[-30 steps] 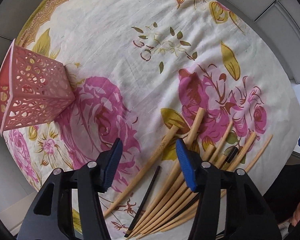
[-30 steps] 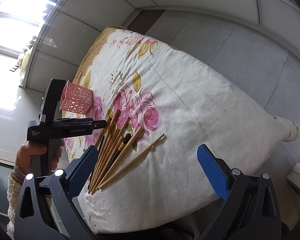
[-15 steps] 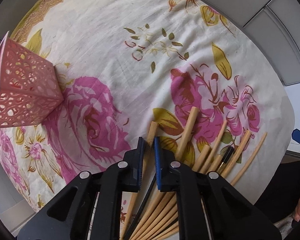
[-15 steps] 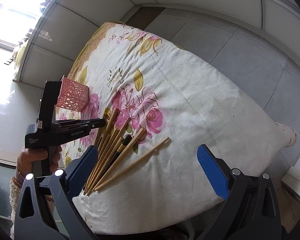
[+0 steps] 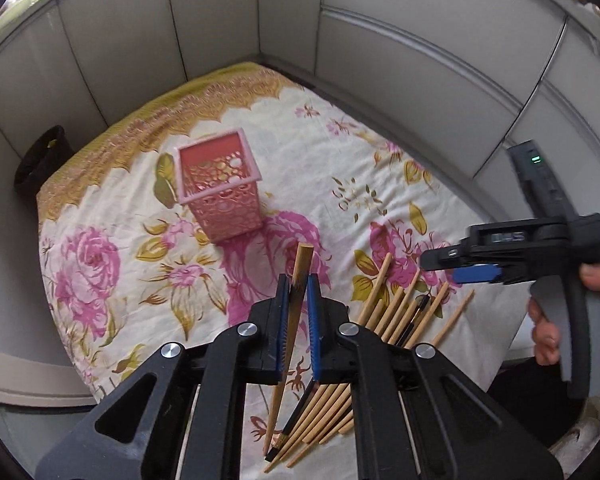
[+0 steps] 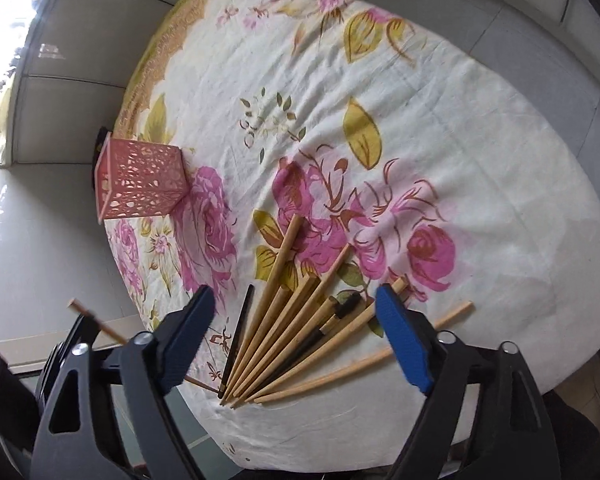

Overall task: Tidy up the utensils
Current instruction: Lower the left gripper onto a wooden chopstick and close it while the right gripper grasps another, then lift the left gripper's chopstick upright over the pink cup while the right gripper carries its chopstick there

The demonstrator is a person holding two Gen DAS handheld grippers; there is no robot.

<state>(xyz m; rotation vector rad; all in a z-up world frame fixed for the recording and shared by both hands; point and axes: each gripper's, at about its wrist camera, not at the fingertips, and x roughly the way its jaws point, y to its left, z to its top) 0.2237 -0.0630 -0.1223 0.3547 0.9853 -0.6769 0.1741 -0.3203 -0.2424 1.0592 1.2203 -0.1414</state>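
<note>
While the left gripper is clamped nearly shut on one wooden chopstick, that stick is off the cloth, thick end poking out past the pads toward the pink holder, thin end hanging down behind the jaws over the pile. Right gripper is partly open, jaws have just been closing, nothing between the pads; it hovers right over the chopstick pile, blue pads flanking the fan of sticks without touching any that I can see. Pile lies fanned on the floral cloth near the front edge, thin tips bunched together, thick ends spread. Pink holder stands upright on the cloth, well apart from the pile, looks empty from the left wrist view. In the right wrist view the held stick shows only as a short piece at lower left, mostly hidden behind the gripper arm. In the left wrist view the pile's middle is covered by the gripper body. Right hand is cut off at the frame edge. Count: one holder, one stick lifted, roughly eight or nine wooden sticks in the pile plus two dark ones; exact count unclear where they overlap. Whatever lies under the cloth is hidden.
</note>
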